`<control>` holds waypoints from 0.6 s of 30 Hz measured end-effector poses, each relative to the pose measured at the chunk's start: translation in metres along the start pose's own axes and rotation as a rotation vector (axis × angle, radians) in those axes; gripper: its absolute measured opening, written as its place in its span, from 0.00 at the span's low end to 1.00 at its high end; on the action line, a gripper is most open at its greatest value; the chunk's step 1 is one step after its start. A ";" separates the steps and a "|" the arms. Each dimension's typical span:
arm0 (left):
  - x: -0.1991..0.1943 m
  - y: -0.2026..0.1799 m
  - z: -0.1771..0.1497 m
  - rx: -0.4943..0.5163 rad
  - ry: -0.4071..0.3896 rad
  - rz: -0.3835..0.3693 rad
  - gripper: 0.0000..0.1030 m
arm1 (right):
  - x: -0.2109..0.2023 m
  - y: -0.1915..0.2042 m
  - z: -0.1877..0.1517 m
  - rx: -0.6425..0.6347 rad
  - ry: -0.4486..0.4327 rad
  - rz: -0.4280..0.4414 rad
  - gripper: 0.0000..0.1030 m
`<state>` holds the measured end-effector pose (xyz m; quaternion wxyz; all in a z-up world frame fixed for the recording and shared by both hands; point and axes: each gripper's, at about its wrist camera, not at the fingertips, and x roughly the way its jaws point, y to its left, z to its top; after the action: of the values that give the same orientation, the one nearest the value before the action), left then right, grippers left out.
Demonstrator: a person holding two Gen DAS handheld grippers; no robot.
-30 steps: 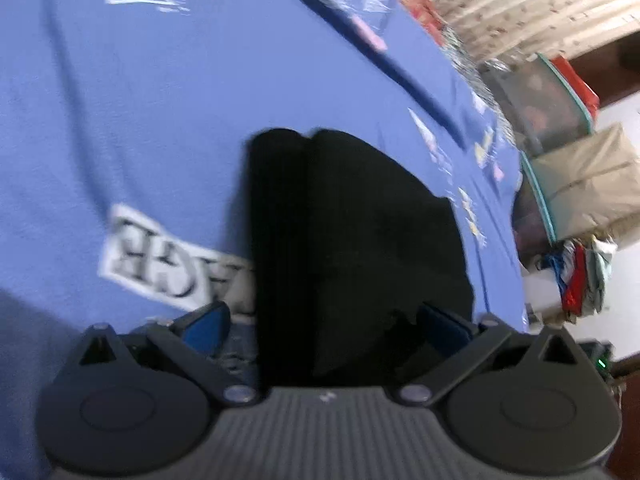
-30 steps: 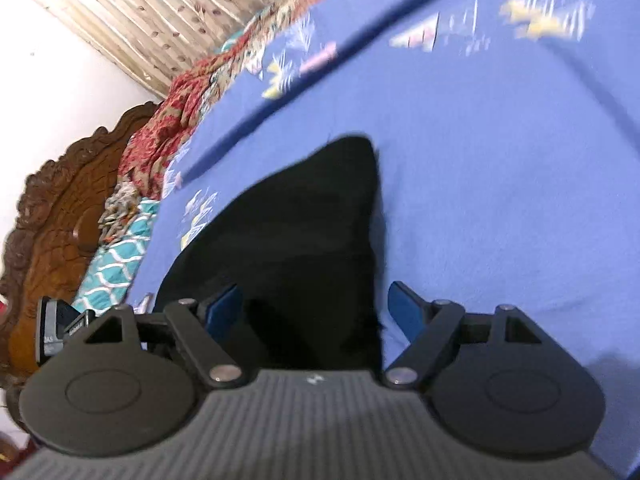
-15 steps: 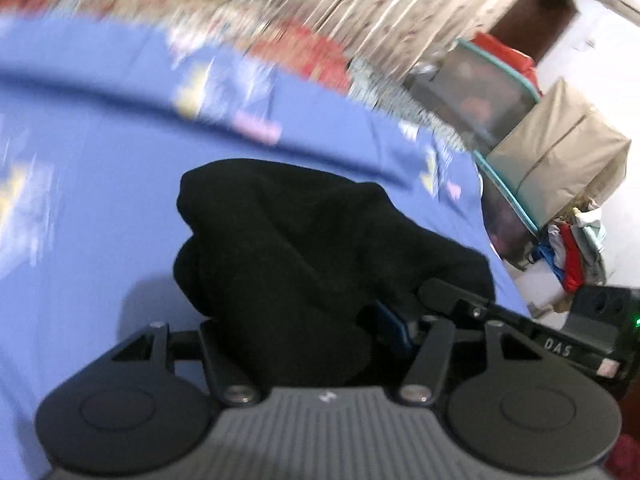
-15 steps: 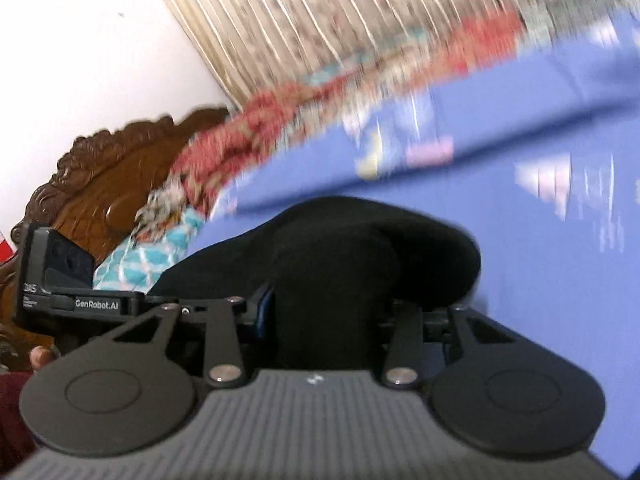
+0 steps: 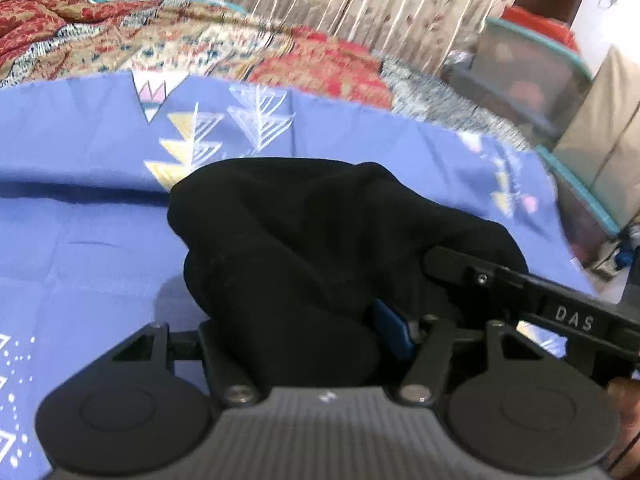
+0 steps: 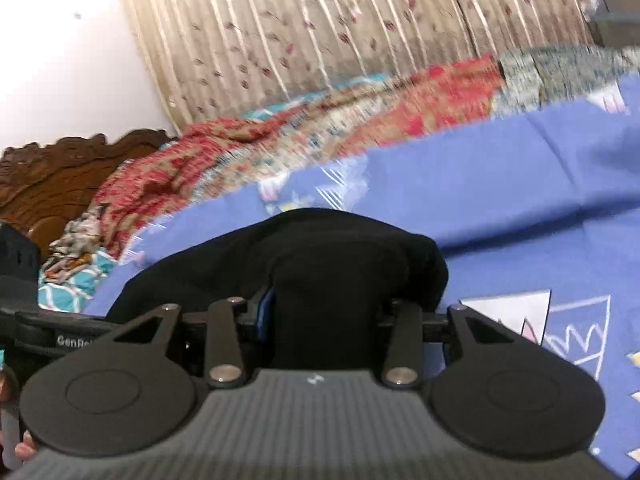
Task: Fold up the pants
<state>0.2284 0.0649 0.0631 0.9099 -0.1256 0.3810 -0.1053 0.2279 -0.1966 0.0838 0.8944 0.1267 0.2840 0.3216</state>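
Note:
The black pants (image 5: 320, 240) are bunched in a folded bundle above the blue patterned bedsheet (image 5: 80, 240). My left gripper (image 5: 296, 340) is shut on the near end of the bundle; its blue pad (image 5: 390, 330) shows at the right. My right gripper (image 6: 324, 320) is shut on the same black pants (image 6: 340, 256), with cloth filling the gap between its fingers. The right gripper's body (image 5: 540, 300) shows at the right of the left wrist view, close beside the left one. The pants' far part hangs over and hides the fingertips.
A red and beige patterned quilt (image 5: 200, 40) lies along the bed's far side below a striped curtain (image 6: 340, 32). A carved wooden headboard (image 6: 52, 176) is at the left. Storage boxes (image 5: 532, 64) and a covered stack stand off the bed's right end.
Both grippers closed on the pants, which lay flat a second ago, and lifted the near end up. The views tilted from the sheet up toward the curtain.

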 end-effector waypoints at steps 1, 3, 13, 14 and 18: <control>0.009 0.003 -0.002 0.005 0.018 0.018 0.57 | 0.006 -0.002 -0.004 0.015 0.015 -0.009 0.43; 0.026 0.006 -0.007 0.019 0.047 0.054 0.57 | 0.017 -0.008 -0.015 0.032 0.052 -0.037 0.43; 0.031 0.000 -0.009 0.028 0.034 0.134 0.70 | 0.025 -0.019 -0.028 0.128 0.100 -0.147 0.67; 0.030 -0.001 -0.009 0.027 0.035 0.149 0.71 | 0.023 -0.017 -0.027 0.131 0.100 -0.163 0.70; 0.020 -0.007 -0.011 0.026 0.040 0.187 0.72 | 0.002 -0.010 -0.028 0.152 0.072 -0.221 0.73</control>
<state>0.2332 0.0512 0.0442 0.9095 -0.0756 0.4080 -0.0272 0.2175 -0.2020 0.0563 0.9013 0.1505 0.3519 0.2031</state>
